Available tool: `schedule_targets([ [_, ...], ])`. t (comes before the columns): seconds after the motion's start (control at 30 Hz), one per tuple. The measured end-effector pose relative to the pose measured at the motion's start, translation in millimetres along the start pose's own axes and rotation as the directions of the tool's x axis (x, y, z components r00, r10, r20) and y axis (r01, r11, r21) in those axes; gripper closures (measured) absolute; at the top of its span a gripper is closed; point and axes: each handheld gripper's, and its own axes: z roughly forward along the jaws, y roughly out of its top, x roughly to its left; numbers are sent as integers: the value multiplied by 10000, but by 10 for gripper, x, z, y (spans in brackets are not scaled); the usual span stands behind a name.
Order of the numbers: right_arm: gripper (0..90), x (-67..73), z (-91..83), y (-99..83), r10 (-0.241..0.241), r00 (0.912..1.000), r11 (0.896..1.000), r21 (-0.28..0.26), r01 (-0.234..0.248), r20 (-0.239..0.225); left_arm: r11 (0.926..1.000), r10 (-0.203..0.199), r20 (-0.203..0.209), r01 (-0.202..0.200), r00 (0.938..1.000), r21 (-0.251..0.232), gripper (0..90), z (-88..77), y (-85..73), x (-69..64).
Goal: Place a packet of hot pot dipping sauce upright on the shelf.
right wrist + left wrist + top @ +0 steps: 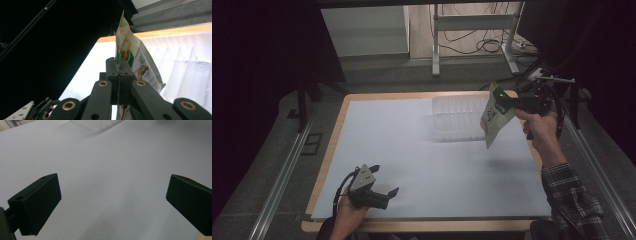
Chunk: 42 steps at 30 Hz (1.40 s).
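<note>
While my right gripper (pixel 515 102) pinches the pouch (pixel 494 116) aloft, placing into the clear tray (pixel 452 119) remains; left gripper (pixel 384 181) spread, idle.

left gripper (pixel 384 192): black blocky jaws; grey three-cornered plate on top; black cable trailing behind | right gripper (pixel 120 75): black linkage arms behind the jaws; brass-ringed pivot holes; small screws | right sleeve (pixel 573 197): dark plaid, light checks

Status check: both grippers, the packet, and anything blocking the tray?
Right gripper shut on packet, held above clear tray. Left gripper open, empty, low over table. Nothing between packet and tray.
</note>
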Motion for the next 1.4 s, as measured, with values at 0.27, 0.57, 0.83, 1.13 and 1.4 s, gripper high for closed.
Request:
schedule_targets([
  [0.27,891,-166,90,97,85,9992,10000,40,-86,397,9999,-90,26,90,10000,-82,0,-10,-2,13],
  [0.57,891,-272,157,183,243,9971,9997,6,-244,716,9999,-102,49,103,9999,-95,0,-13,-3,16],
  [0.83,891,-341,255,295,256,9951,9997,-88,-249,951,9998,-139,55,140,9999,-127,0,-17,-4,19],
  [1.13,891,-426,357,402,296,9936,9989,-385,-256,1086,9996,-209,63,210,9998,-198,0,-23,-5,27],
  [1.4,891,-496,462,467,394,9916,9976,-618,-319,1234,9995,-223,83,225,9997,-203,0,-24,-6,30],
])
